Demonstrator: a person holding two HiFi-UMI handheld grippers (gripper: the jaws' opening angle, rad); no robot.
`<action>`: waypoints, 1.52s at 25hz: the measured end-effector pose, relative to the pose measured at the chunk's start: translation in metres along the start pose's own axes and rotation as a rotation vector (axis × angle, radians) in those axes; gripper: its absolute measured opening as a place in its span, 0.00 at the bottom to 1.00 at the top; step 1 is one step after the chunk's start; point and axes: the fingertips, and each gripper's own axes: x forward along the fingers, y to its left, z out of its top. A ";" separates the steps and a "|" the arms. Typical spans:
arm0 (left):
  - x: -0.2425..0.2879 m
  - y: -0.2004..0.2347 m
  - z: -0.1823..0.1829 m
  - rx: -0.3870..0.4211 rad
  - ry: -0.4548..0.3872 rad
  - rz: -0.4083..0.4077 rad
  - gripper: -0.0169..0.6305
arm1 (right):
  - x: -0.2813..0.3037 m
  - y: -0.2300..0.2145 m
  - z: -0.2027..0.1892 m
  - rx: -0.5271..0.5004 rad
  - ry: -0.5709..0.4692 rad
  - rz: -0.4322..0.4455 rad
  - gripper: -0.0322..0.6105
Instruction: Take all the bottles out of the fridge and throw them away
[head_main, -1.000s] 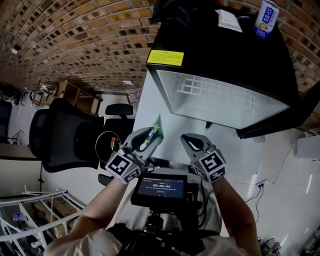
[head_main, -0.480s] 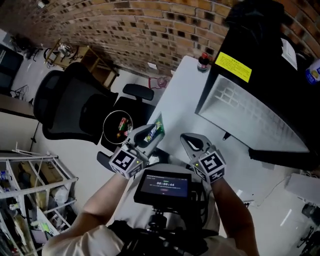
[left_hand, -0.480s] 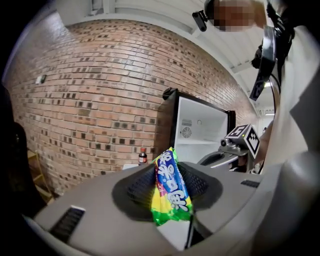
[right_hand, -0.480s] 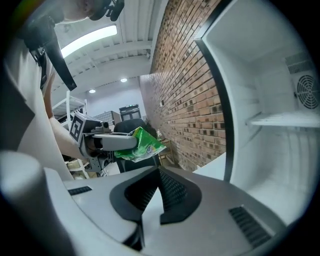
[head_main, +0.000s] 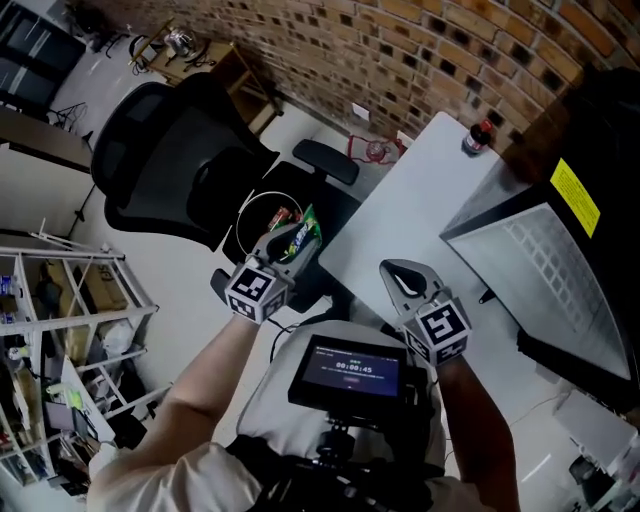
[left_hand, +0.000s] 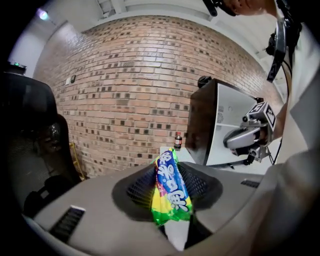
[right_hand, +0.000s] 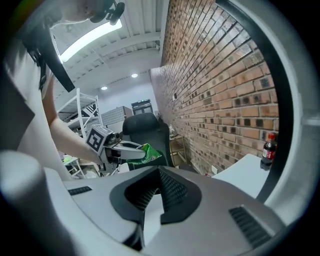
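Right, my left hand-held gripper (head_main: 285, 240) is clenched on a flat green-and-blue packet (head_main: 300, 232), which reads more like a squashed wrapper than a bottle. In the head view it sits just left of centre, at the round white rim of the bin (head_main: 245, 215) beside the black office chair (head_main: 170, 150). I judge this to be the carry-to-bin step, with the drop not yet made. The bin already holds something red and green, so part of the job looks done. As for what is left, the black fridge (head_main: 600, 130) stands open at the right edge of the frame, and only its wire shelf shows; I cannot tell whether anything remains inside. A small cola bottle (head_main: 478, 137) stands upright on the white bench (head_main: 420, 210), upper right, just beside the fridge, and may need binning too. My right hand-held gripper (head_main: 405, 283) is clenched on nothing, low centre above the bench edge

The packet's long axis runs along my left jaws, its free end poking out past the tips, toward the upper right of the head view
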 end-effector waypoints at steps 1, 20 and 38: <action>-0.001 0.013 -0.008 -0.001 0.019 0.019 0.24 | 0.005 0.001 0.000 -0.001 0.006 0.008 0.05; 0.025 0.152 -0.165 -0.152 0.361 0.168 0.24 | 0.070 0.004 -0.008 0.052 0.154 0.074 0.05; 0.073 0.191 -0.288 -0.025 0.639 0.124 0.25 | 0.137 0.023 -0.036 0.108 0.255 0.120 0.05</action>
